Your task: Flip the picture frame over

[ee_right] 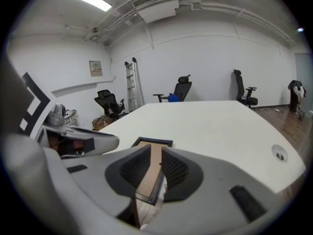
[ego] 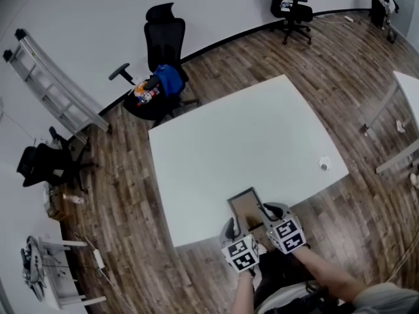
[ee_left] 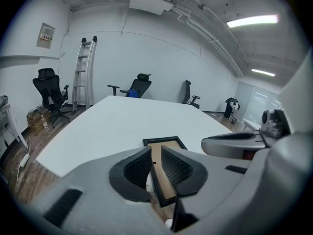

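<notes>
The picture frame (ego: 245,207) has a black rim and shows its brown backing upward, over the white table's (ego: 222,142) near edge. My left gripper (ego: 231,228) is shut on the frame's near left rim, and my right gripper (ego: 269,212) is shut on its near right rim. In the left gripper view the frame (ee_left: 165,145) runs away between the ribbed pads of the left gripper (ee_left: 155,156), with the right gripper (ee_left: 234,142) beside it. In the right gripper view the frame (ee_right: 154,153) sits edge-on between the jaws of the right gripper (ee_right: 156,164). Whether its far end touches the table I cannot tell.
A small white round object (ego: 325,164) lies near the table's right edge. Beyond the table's far corner stands a black office chair (ego: 159,64) with coloured items on its seat. A ladder (ego: 55,84) leans on the wall at left. Another table (ego: 409,97) is at right.
</notes>
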The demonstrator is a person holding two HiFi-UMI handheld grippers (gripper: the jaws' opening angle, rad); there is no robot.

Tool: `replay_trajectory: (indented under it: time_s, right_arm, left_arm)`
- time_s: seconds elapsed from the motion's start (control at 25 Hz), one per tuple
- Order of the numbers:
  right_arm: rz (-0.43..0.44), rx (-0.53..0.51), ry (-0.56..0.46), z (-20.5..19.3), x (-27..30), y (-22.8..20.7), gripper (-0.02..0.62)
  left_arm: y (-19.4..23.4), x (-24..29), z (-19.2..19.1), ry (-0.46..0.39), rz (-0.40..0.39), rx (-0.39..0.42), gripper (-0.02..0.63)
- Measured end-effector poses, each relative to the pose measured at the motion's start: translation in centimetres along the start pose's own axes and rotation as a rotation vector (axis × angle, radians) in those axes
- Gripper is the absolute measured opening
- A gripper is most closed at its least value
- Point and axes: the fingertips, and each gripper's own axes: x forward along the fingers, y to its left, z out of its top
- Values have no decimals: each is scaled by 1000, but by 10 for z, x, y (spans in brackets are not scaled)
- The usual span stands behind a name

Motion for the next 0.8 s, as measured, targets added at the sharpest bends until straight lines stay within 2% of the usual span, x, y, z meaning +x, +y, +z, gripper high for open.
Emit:
replay_trajectory:
  time_s: [0.24, 0.48, 0.8]
  right_arm:
    - [22, -47, -111, 27, -17, 13, 48]
    - [55, -68, -195, 51, -34, 23, 31]
    - [73, -83, -246, 64, -55, 20, 4]
  left_arm:
    - [-17, -24, 24, -92, -9, 30, 3]
    - [-34, -42, 47, -188, -9, 65, 3]
    - [-49, -61, 65, -270, 1, 56, 3]
